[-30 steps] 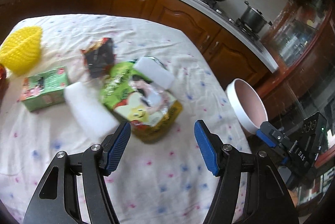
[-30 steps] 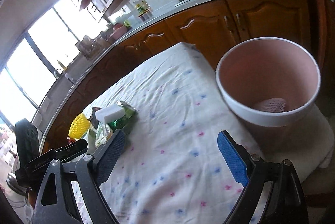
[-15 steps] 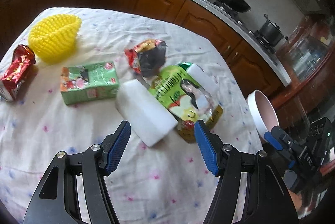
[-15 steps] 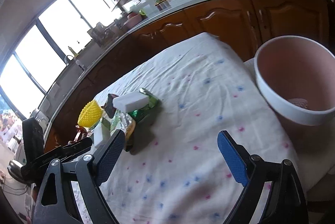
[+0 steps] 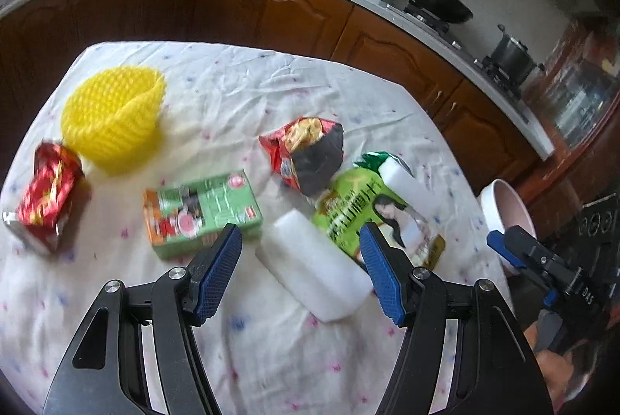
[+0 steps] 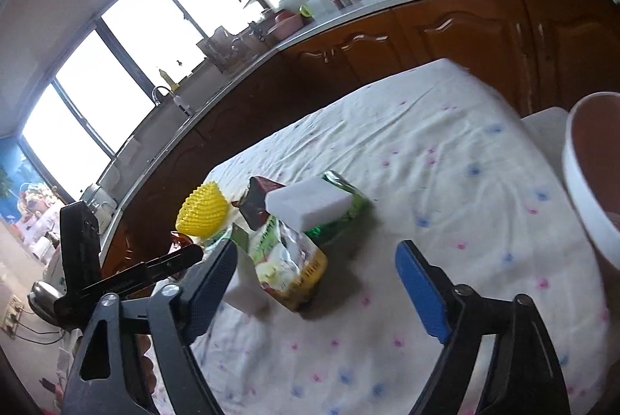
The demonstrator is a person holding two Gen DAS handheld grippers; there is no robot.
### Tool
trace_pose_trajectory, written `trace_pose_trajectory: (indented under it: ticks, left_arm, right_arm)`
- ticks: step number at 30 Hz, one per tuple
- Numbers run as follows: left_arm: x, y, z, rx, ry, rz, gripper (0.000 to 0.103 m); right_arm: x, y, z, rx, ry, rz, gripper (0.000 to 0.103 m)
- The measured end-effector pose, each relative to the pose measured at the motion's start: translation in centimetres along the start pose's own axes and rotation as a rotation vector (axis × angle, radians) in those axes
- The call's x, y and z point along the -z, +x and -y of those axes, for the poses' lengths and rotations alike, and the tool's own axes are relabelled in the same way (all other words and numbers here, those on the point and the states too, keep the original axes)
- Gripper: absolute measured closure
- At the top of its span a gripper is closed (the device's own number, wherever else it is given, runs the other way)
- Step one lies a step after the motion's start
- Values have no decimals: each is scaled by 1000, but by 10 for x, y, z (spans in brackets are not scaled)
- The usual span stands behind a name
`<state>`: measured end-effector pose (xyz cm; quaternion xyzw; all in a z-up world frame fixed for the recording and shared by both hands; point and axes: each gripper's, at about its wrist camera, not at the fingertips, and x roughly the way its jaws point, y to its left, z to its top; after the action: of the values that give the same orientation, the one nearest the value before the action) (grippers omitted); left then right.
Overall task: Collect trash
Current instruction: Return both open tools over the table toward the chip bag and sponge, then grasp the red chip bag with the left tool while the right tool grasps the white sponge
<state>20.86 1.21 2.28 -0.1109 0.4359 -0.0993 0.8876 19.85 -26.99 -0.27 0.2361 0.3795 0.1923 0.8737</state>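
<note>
Two white foam blocks (image 5: 316,271), three snack bags (image 5: 304,153), one carton (image 5: 201,211).

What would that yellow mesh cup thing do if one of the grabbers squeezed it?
The yellow foam net looks soft and open-weave, so it would probably crumple between the pads rather than resist. It seems very light, so a nudge might slide it across the tablecloth. Its rounded shape, lying on its side, could roll a little.

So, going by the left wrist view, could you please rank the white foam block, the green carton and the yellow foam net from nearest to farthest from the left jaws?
1. White foam block: just ahead, between the jaws.
2. Green carton: ahead, slightly left.
3. Yellow foam net: far left, toward the table's back edge.
</note>
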Motion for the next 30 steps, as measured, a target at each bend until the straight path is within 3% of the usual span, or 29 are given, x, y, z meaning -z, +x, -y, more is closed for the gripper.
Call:
trace_pose_trajectory:
  ticks: [10,20,22,24,26,30]
  left_arm:
    - [-33,28,-3,-29,58,-11,39]
    - [-55,62,0,-39,105,-50,40]
    - [-56,67,2,-41,122,-57,51]
    - [-55,74,5,-38,137,-76,71]
    - [-55,79,7,-36,147,-91,96]
    - [-52,80,11,-37,167,-77,102]
  right_arm:
    - [-7,42,10,-107,129,-89,31]
    - [-9,80,49,-235,388,-154,41]
    - [-7,89,53,-262,434,-174,45]
    - [-4,93,54,-284,448,-181,50]
    - [-3,94,53,-309,451,-182,63]
    - [-8,86,40,-285,382,-153,69]
